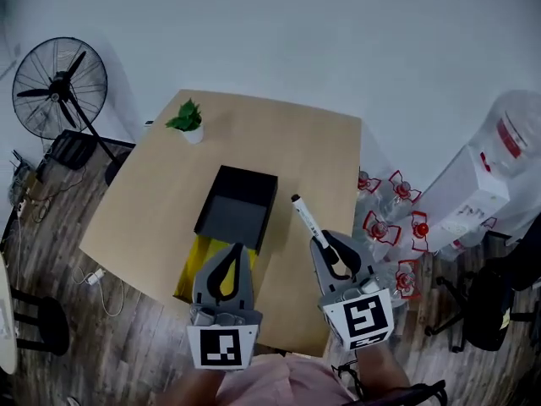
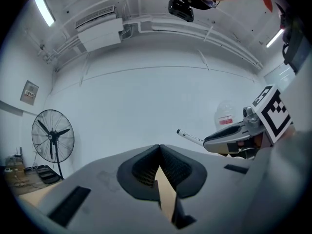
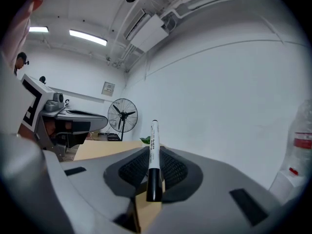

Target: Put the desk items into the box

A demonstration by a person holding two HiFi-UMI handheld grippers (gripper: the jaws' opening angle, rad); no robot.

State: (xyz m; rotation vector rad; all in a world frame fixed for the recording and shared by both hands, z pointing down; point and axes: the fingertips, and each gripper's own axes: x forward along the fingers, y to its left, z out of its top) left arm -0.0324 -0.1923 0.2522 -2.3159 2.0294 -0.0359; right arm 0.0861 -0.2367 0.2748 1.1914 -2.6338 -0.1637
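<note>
Two grippers are held over the near edge of the bench (image 1: 287,142). Right gripper (image 1: 328,242): jaws pinching a marker (image 1: 306,216) by its black end. The white barrel projects forward past the tips, to the right of the box (image 1: 245,174). Left gripper (image 1: 234,250): jaws pressed together, nothing between them, positioned over a yellow item (image 1: 193,269) that lies at the bench edge just beside the box's near side. Box is black, open-topped and sits mid-bench. Potted plant (image 1: 188,123) stands near the far left corner.
</note>
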